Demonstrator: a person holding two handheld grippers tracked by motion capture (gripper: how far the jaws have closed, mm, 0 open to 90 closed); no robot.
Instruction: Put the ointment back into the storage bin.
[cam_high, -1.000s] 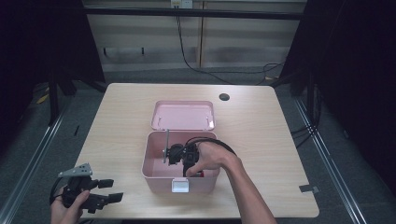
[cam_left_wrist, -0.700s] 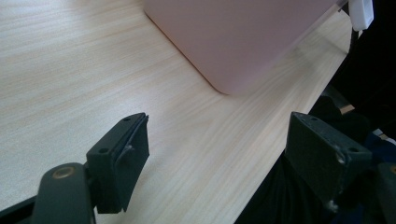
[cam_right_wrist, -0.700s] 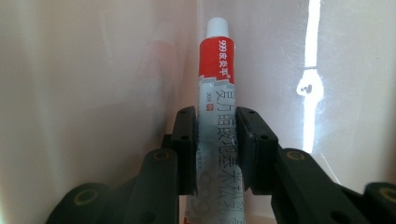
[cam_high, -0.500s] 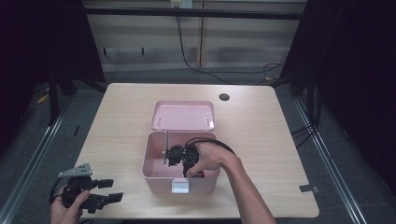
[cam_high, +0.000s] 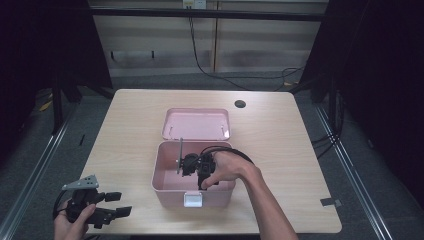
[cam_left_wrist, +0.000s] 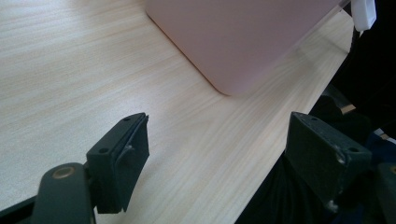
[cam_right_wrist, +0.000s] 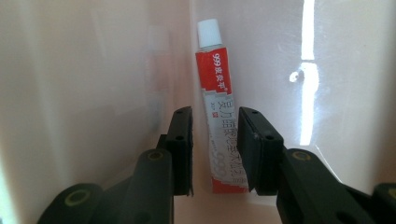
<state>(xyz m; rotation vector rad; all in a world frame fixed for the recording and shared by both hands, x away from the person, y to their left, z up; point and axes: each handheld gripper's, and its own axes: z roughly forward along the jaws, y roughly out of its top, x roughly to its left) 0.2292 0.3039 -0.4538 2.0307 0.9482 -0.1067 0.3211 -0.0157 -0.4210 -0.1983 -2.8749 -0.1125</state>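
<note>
One red-and-white tube (cam_right_wrist: 218, 107) lay between the right gripper (cam_right_wrist: 215, 149)'s just-opened jaws, unpressed, inside the pink box (cam_high: 165, 182); left gripper (cam_left_wrist: 219, 154) gaped empty over the wooden table (cam_left_wrist: 70, 70).

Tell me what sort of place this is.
Probably a recording or test workstation, not a home: a bare wooden table with a cable hole, loose cables on the floor behind, dark curtains at the sides, and a hand-held left gripper beside a pink box.

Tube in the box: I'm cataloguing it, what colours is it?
Red and white tube with a white cap, clearest in the right gripper view.
</note>
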